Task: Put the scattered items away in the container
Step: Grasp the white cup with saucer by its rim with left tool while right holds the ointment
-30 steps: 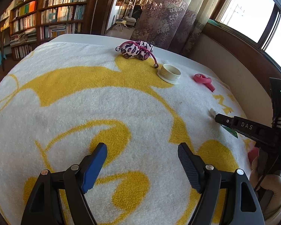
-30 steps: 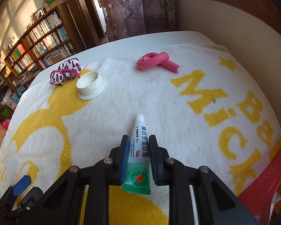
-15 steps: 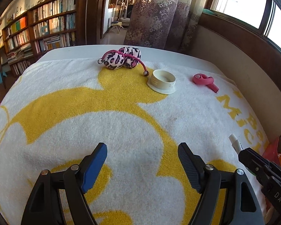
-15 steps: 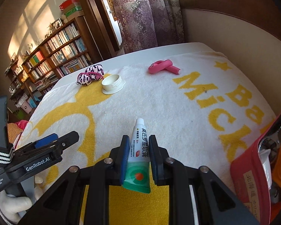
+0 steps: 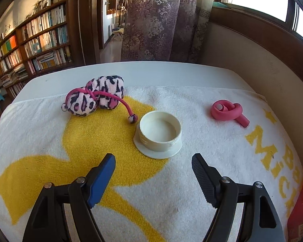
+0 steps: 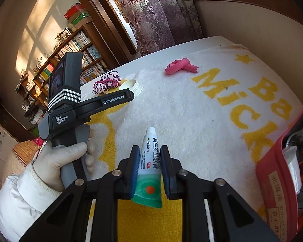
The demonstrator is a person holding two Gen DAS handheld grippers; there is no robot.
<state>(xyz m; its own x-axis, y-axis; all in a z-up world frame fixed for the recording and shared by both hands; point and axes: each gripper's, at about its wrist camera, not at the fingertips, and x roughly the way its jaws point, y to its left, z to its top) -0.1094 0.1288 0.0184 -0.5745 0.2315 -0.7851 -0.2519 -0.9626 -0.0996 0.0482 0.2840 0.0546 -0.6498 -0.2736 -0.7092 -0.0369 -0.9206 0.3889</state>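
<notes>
My right gripper (image 6: 149, 152) is shut on a white and green ointment tube (image 6: 150, 161), held above the yellow and white towel (image 6: 212, 121). The red container (image 6: 276, 183) lies at the right, open, with items inside. My left gripper (image 5: 153, 161) stands open with nothing between its fingers, just short of a white round lid (image 5: 159, 134). Beyond the lid lie a pink leopard-print hair tie (image 5: 95, 100) and a knotted pink foam curler (image 5: 228, 112). The right wrist view shows the left gripper (image 6: 129, 95), held by a gloved hand (image 6: 64, 161), near the lid (image 6: 130, 85).
The towel (image 5: 50, 141) covers a white table (image 5: 151, 70) set against a padded bench back (image 5: 262, 70). Curtains and a bookshelf stand beyond the far edge. A red corner of the container (image 5: 301, 211) shows at the lower right.
My left gripper has moved forward across the towel toward the white lid, which now sits just ahead of its fingers. My right gripper keeps the tube and has swung toward the red container.
</notes>
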